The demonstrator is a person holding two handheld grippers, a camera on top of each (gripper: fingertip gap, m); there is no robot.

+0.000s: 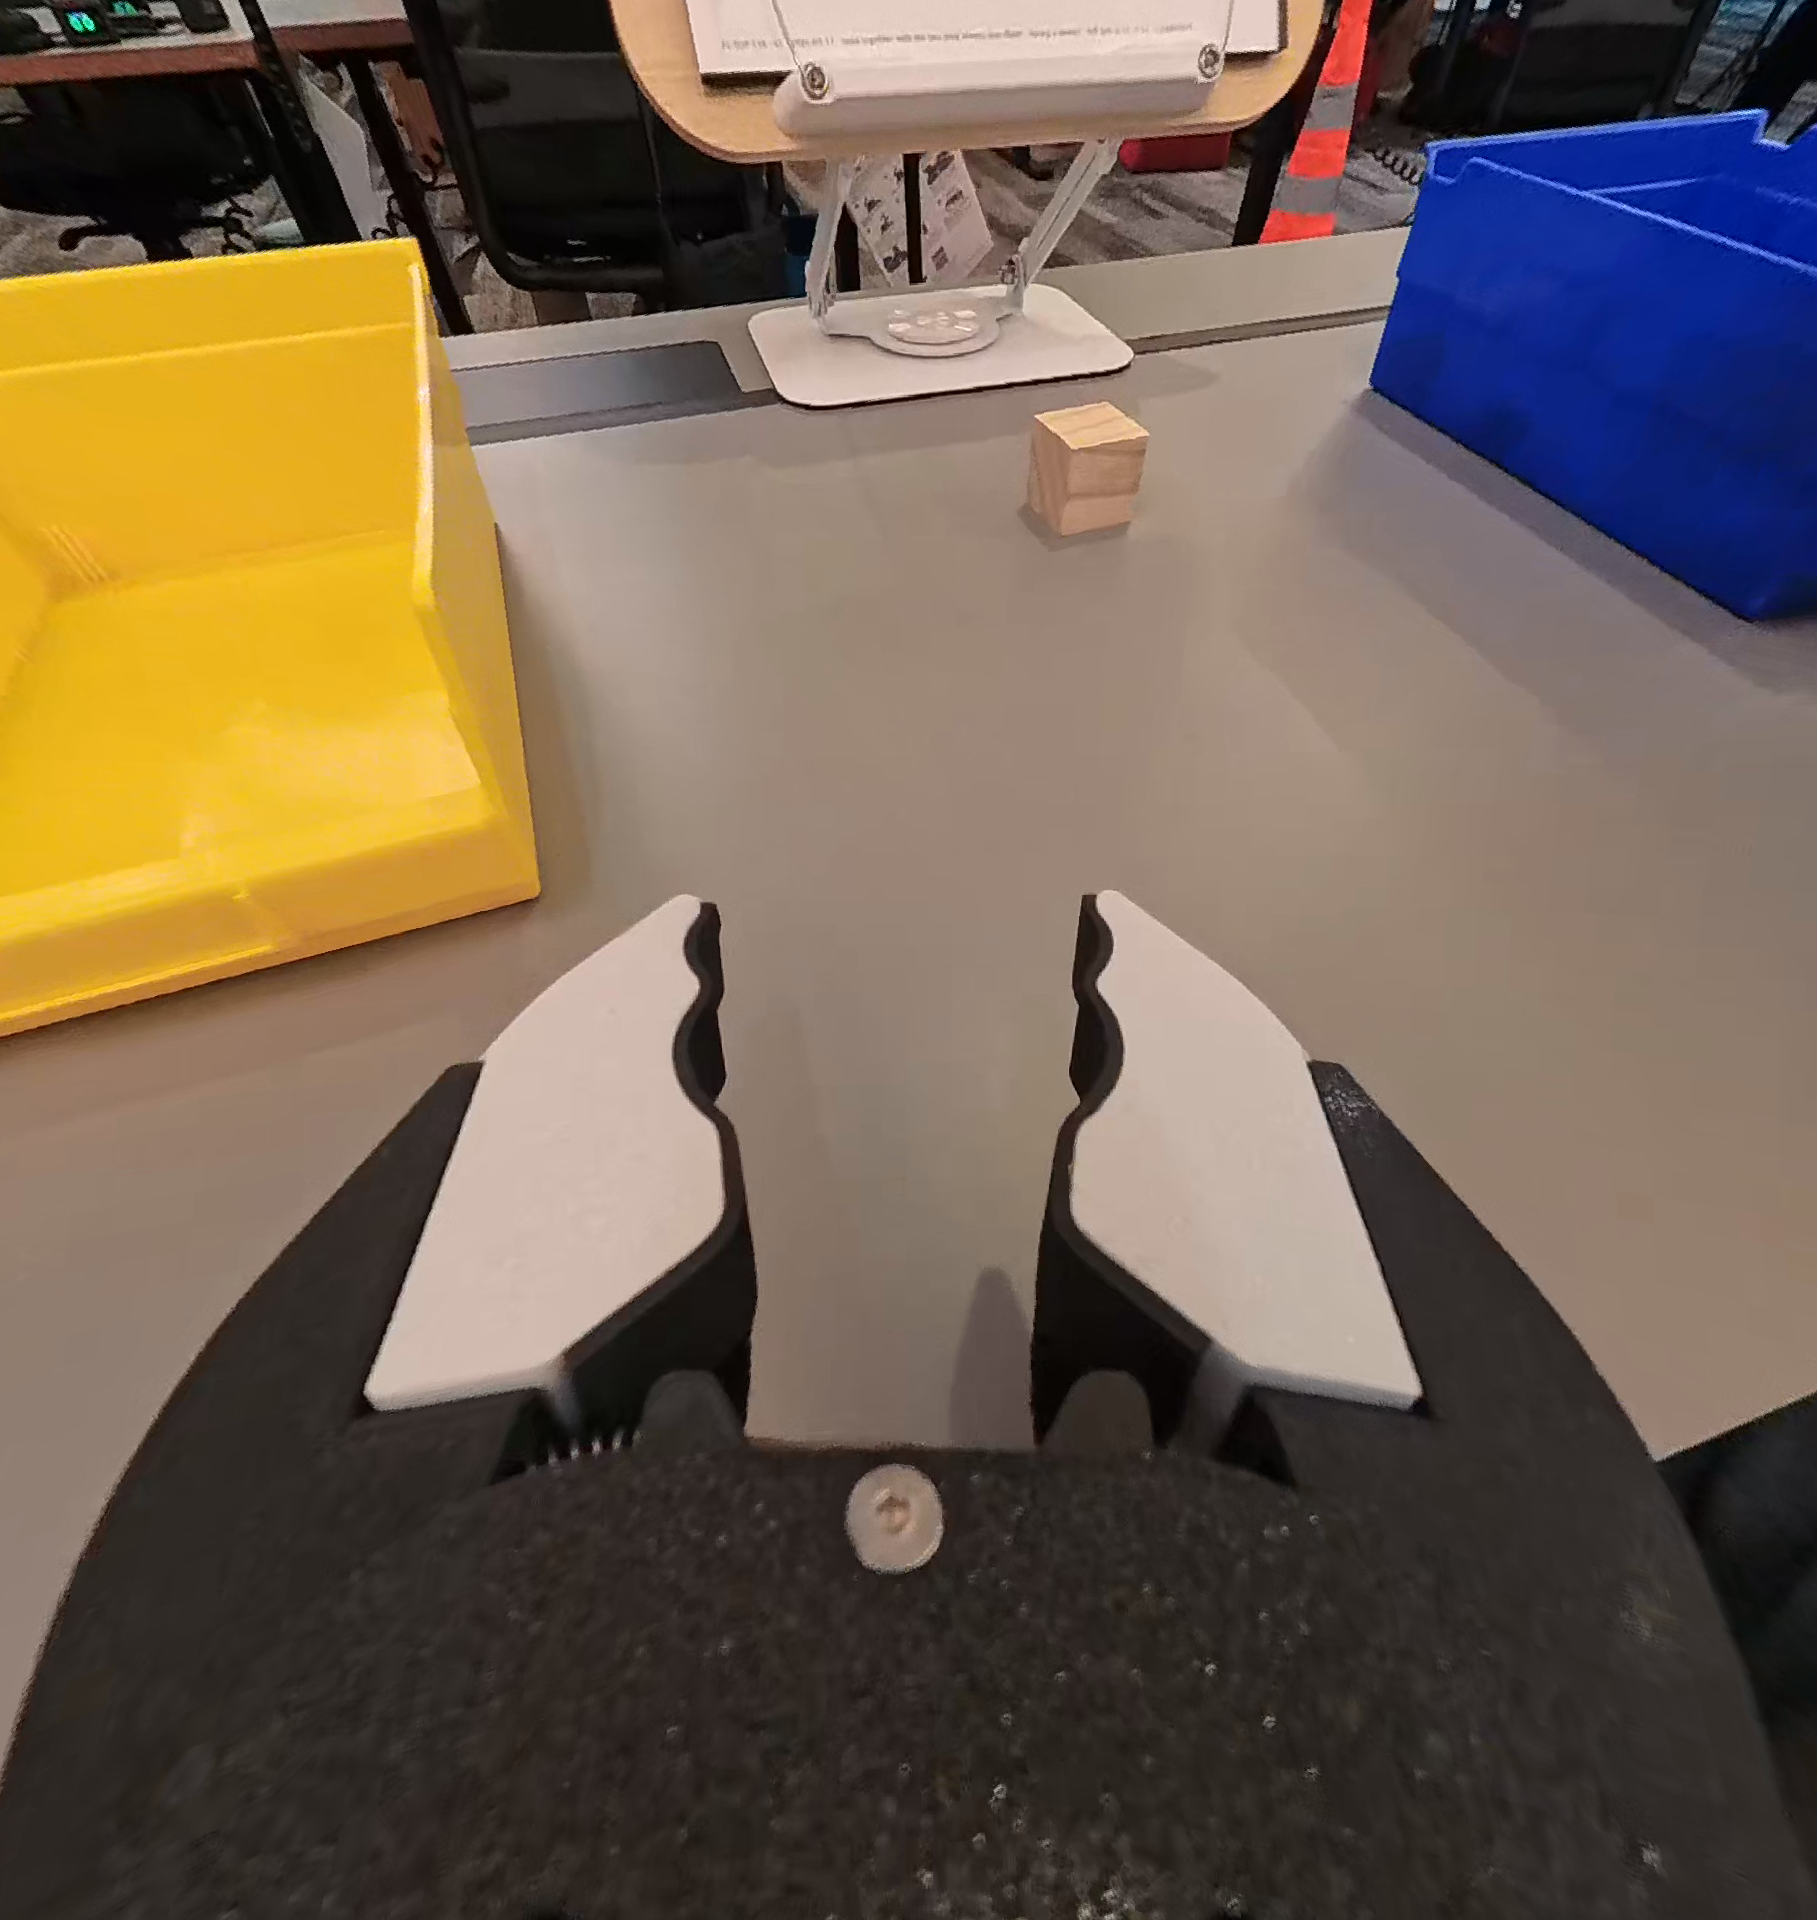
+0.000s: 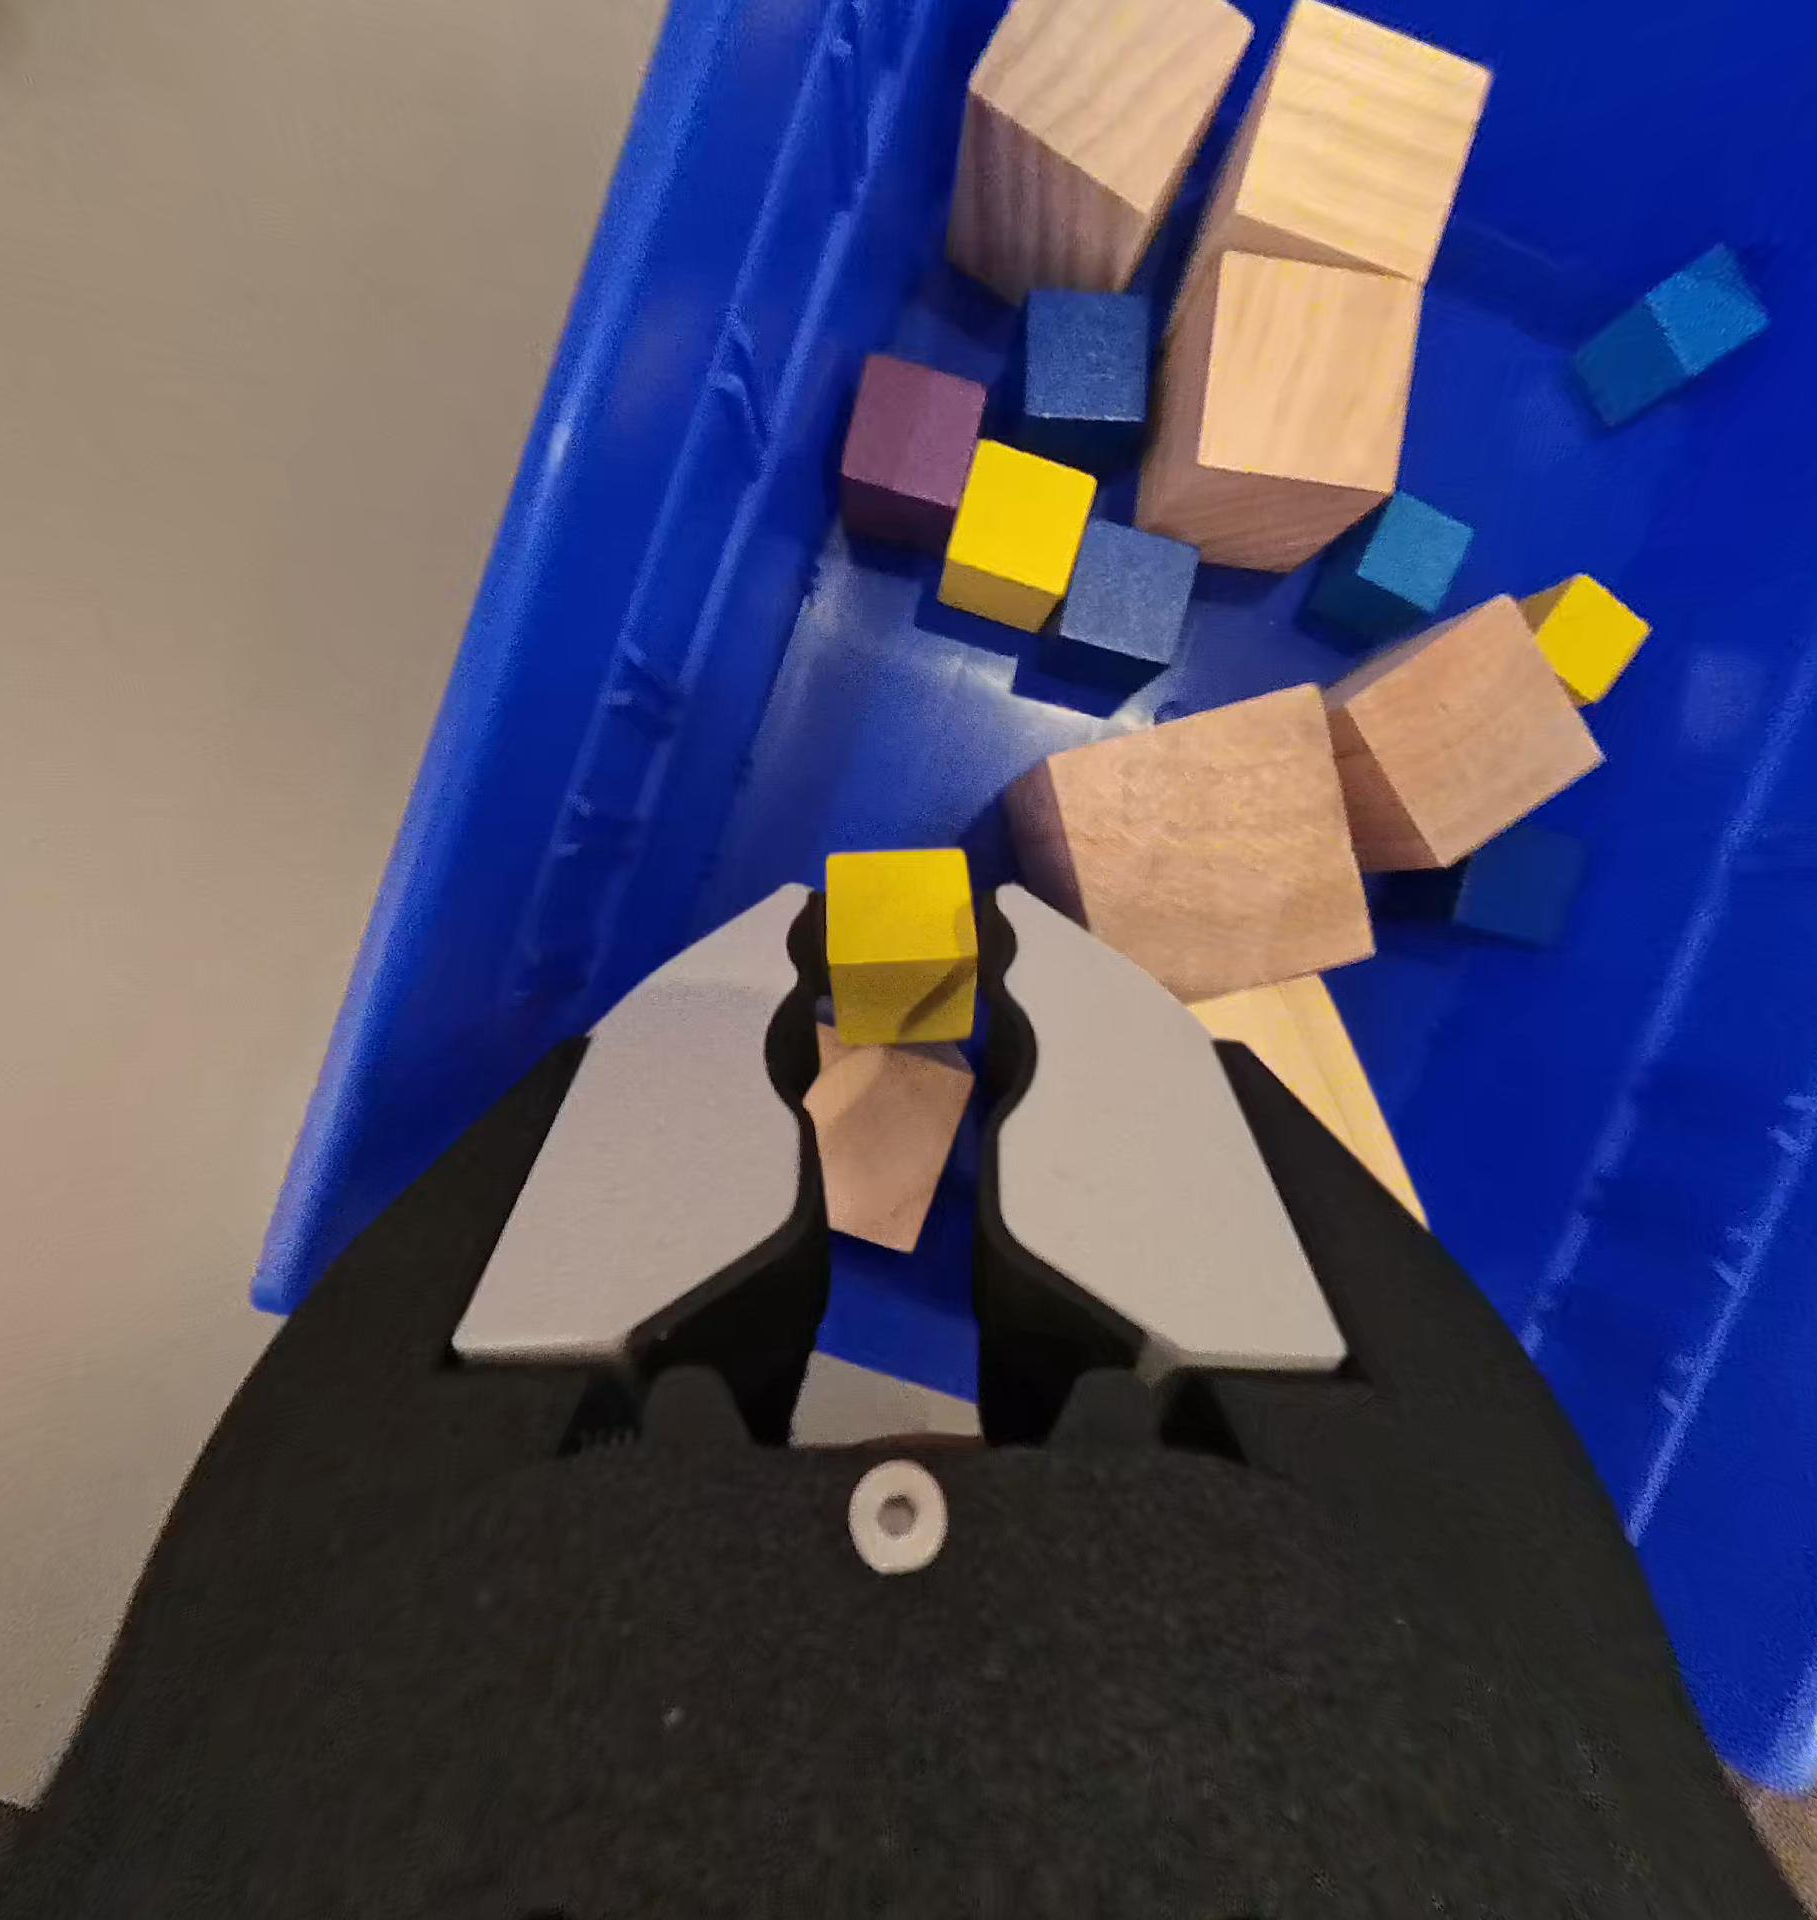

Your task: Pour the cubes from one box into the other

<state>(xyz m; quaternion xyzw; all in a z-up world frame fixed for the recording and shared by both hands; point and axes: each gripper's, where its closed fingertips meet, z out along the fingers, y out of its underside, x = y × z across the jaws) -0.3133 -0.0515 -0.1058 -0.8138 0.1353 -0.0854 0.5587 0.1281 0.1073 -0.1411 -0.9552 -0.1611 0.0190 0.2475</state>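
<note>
Right tongs (image 2: 901, 940) pinch a yellow cube (image 2: 899, 940) over the blue box (image 2: 592, 727) — left tongs (image 1: 901, 925) gape wide

cube (image 1: 1087, 470) on table (image 1: 883, 748) | one box (image 1: 208, 623) left of cube | other box (image 1: 1652, 353) right | stand (image 1: 940, 338) behind
</note>
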